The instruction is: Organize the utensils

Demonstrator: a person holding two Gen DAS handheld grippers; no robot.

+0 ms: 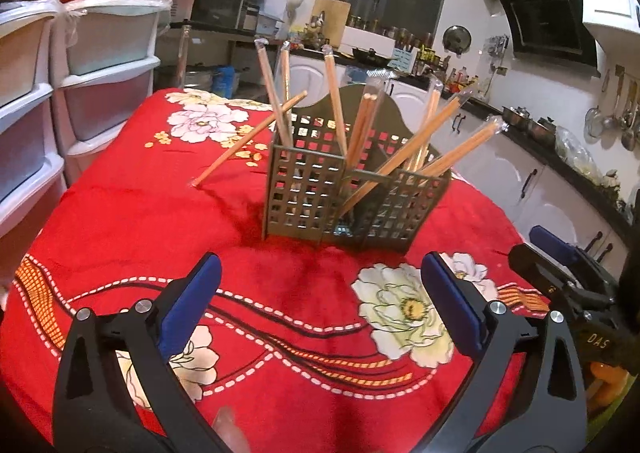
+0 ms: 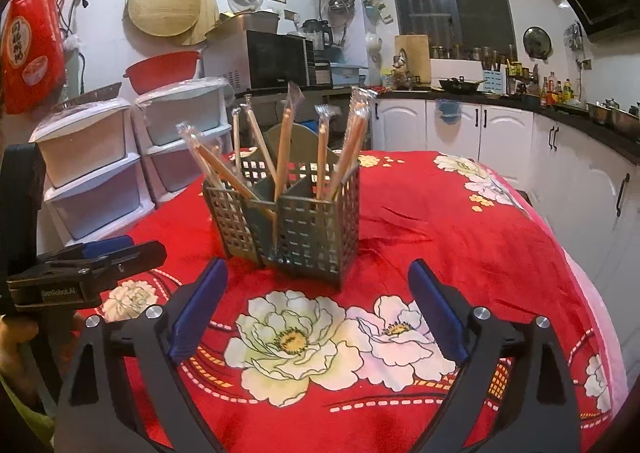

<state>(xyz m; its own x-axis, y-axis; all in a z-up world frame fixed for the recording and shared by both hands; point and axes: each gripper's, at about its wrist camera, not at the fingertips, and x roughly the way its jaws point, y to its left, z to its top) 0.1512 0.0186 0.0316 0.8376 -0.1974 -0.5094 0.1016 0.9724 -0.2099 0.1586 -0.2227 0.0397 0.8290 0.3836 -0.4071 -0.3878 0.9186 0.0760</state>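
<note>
One chopstick lies outside, tip on the red cloth, leaning against the slotted caddy mid-worktop; the others stand inside. It looks light, stiff and slick in its wrapper, so I'd pinch it mid-shaft. Both my left tool and right tool gape wide, holding nothing.

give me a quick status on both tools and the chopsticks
Left tool open, empty. Right tool open, empty. Wrapped chopsticks standing in holder; one stray chopstick leans outside against it, tip on cloth. Path to it unobstructed.
</note>
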